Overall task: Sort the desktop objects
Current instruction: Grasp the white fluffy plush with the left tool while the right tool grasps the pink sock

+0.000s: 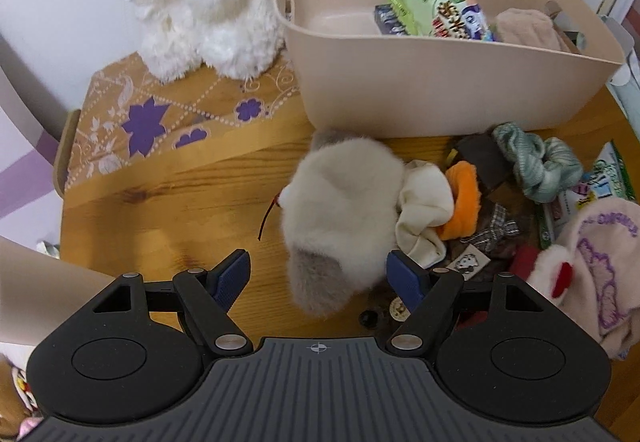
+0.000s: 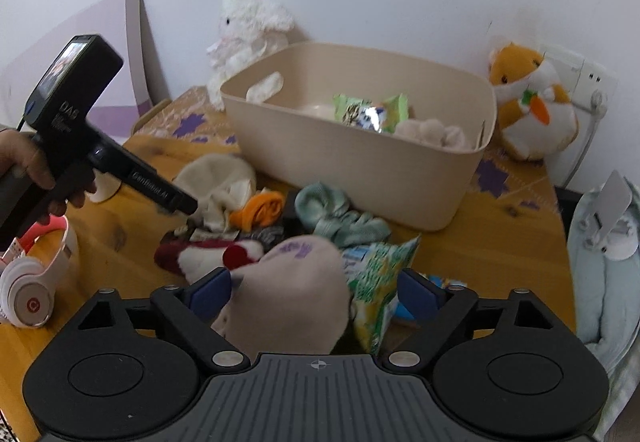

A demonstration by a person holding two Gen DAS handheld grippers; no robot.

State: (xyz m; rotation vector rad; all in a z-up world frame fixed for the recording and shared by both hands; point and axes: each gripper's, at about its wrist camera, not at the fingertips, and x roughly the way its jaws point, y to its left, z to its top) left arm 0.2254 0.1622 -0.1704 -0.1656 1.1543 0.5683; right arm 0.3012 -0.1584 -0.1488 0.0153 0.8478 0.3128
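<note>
Wooden desk (image 1: 168, 210) carries our clutter: at its centre a fluffy grey-white plush (image 1: 340, 218) lies between our left gripper (image 1: 320, 278)'s wide-open, empty jaws. Beige bin (image 1: 440, 82) at one o'clock. Our right gripper (image 2: 316, 292) gapes over a pink cloth (image 2: 288, 282), gripping nothing.

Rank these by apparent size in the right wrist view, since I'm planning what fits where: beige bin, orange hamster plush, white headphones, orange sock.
1. beige bin
2. orange hamster plush and white headphones: look alike; the headphones sit nearer, so unranked
3. orange sock
</note>
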